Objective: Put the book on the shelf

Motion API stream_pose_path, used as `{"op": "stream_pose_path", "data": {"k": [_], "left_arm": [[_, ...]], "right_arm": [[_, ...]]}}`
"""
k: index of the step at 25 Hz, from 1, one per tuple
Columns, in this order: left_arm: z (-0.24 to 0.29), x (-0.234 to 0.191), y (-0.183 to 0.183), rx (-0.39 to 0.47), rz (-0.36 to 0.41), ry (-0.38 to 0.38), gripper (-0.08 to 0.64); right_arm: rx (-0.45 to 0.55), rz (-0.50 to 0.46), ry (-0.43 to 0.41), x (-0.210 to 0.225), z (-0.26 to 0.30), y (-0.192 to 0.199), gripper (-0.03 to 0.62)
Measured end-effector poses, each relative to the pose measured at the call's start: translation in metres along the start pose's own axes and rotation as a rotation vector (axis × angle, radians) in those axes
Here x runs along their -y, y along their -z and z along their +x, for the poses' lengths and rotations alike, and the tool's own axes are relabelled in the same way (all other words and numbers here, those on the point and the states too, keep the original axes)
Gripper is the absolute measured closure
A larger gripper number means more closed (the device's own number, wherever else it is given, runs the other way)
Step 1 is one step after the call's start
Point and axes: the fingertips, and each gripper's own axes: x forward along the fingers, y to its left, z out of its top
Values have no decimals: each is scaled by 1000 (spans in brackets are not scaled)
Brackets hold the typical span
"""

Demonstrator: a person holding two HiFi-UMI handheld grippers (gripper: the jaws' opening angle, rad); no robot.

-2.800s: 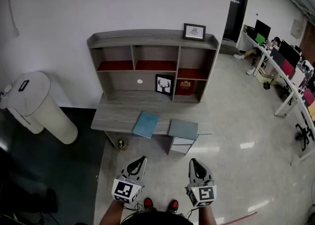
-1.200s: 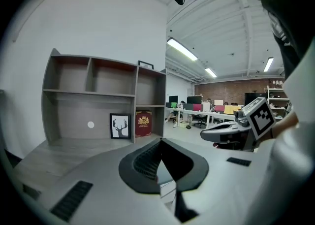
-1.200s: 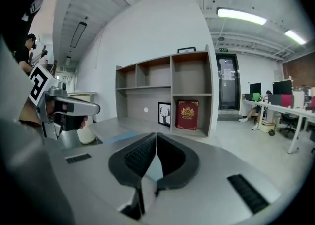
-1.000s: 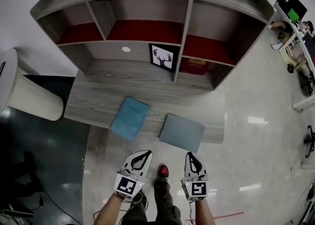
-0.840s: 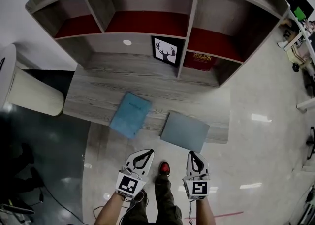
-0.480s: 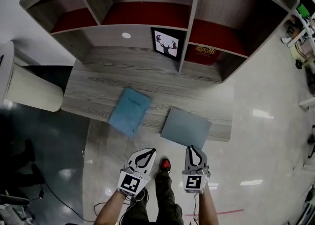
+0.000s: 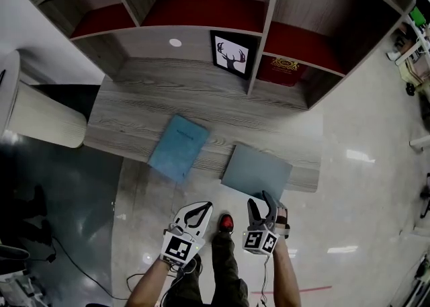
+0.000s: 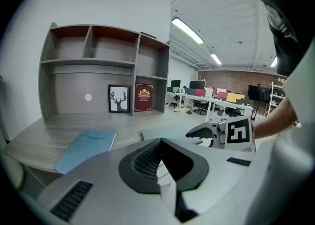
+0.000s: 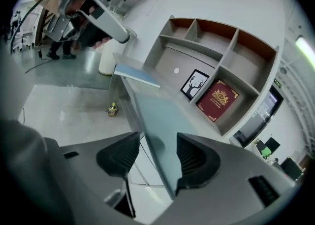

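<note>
Hovering with the right tongs (image 7: 261,198) just spread open, jaws either side of the near edge of the grey book (image 7: 256,171), not pressing it; lying flat there at the desk (image 7: 168,104) front, beside a blue book (image 7: 178,147); holding the left tongs (image 7: 203,205) closed, empty.

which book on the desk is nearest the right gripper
The grey book, right of the light blue book: its overhanging edge sits between the jaws of the right gripper, which have just been opening.
</note>
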Motion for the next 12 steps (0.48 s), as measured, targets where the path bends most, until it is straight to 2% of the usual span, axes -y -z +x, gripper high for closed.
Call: {"op": "stream_pose_path", "data": {"k": [4, 12], "left_arm": [[-1, -1, 10, -9, -8, -1, 555], [2, -4, 22, -30, -15, -15, 555]], "right_arm": [[-23, -62, 55, 1, 7, 9, 353], [-76, -123, 119, 6, 20, 23, 354]]}}
